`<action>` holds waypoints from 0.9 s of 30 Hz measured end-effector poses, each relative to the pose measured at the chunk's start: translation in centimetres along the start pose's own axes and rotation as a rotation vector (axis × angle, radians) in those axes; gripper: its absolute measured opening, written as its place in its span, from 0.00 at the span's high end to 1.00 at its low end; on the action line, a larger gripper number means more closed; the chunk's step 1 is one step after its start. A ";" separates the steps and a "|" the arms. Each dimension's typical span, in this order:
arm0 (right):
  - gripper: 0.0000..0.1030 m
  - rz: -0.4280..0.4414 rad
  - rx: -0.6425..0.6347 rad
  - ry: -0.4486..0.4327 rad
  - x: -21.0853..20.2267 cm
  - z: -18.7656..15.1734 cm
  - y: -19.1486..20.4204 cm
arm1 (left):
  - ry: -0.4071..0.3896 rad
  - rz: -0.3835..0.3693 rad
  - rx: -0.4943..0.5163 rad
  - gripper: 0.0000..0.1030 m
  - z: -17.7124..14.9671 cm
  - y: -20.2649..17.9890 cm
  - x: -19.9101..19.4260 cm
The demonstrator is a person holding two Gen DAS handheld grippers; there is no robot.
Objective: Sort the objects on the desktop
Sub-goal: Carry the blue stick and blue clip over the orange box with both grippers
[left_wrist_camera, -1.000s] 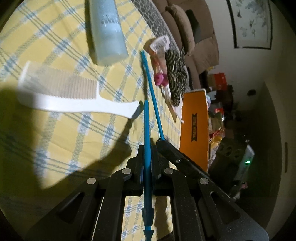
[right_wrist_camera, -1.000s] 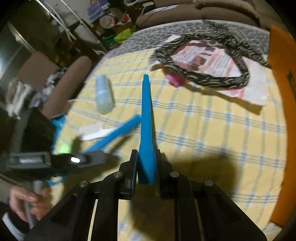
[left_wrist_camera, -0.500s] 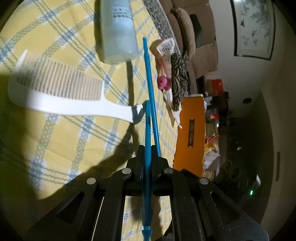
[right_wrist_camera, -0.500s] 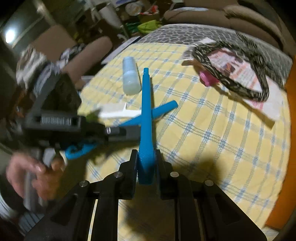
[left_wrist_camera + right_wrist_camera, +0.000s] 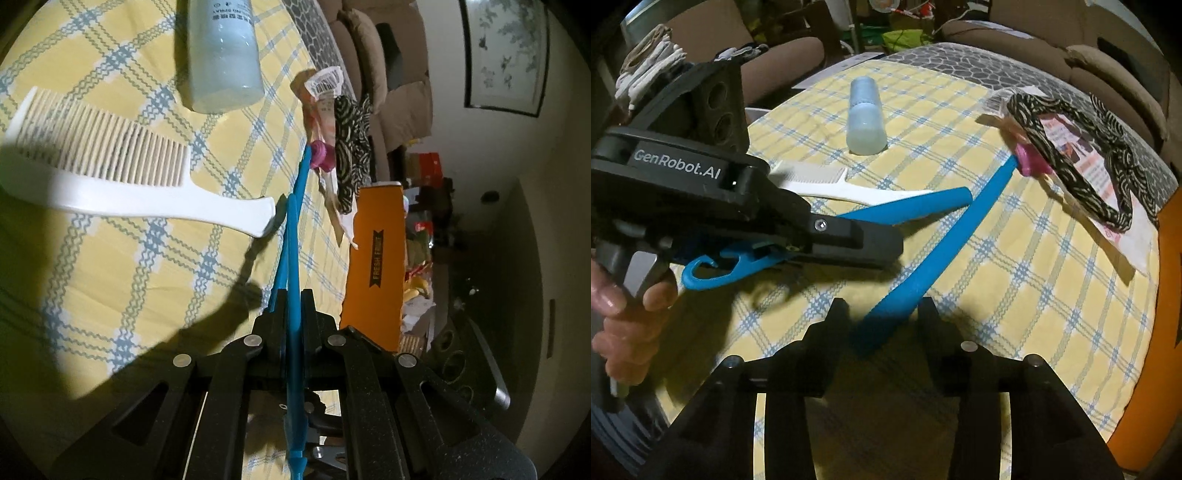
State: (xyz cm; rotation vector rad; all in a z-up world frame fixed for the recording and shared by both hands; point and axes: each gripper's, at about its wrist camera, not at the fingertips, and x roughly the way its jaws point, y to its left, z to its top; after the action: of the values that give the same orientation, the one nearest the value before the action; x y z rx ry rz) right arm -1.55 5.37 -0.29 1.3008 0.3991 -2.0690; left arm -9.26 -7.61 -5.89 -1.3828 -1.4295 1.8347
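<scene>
My left gripper is shut on a blue hooked shoehorn, which also shows in the right wrist view. My right gripper is open. A second blue shoehorn lies on the checked cloth between its fingers, its far tip near a pink-capped pouch. In the left wrist view this second shoehorn runs just beside the held one. A white comb and a pale blue spray bottle lie on the cloth.
A black-and-white patterned headband lies on a printed sheet at the far right. An orange box stands at the table's edge. Sofas and clutter lie beyond the table.
My right gripper has opened and let go of its blue shoehorn, which now lies on the cloth. My left gripper has moved in close with its shoehorn still held.
</scene>
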 end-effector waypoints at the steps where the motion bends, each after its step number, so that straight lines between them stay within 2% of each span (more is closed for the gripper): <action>1: 0.64 -0.007 0.003 -0.002 0.0 0.0 -0.1 | 0.003 -0.003 -0.004 0.95 0.0 0.1 0.0; 8: 0.94 -0.027 0.027 -0.018 -0.3 0.6 -0.7 | 0.020 0.004 -0.015 0.95 -0.2 0.3 0.2; 10: 0.94 -0.052 0.000 -0.022 -0.5 0.8 -0.3 | 0.022 0.003 -0.021 0.95 -0.2 0.5 0.2; 17: 0.95 -0.057 -0.022 -0.029 -0.8 1.0 -0.1 | 0.021 0.004 -0.026 0.95 0.0 0.7 0.0; 27: 0.96 -0.078 0.094 -0.076 -2.4 1.1 -2.5 | -0.024 -0.054 -0.040 0.95 0.5 0.5 -1.1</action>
State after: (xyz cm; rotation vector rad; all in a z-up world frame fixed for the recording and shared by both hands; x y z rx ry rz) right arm -3.31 7.49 2.14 1.2741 0.3269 -2.2189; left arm -9.13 -8.89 -5.87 -1.3326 -1.5086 1.8040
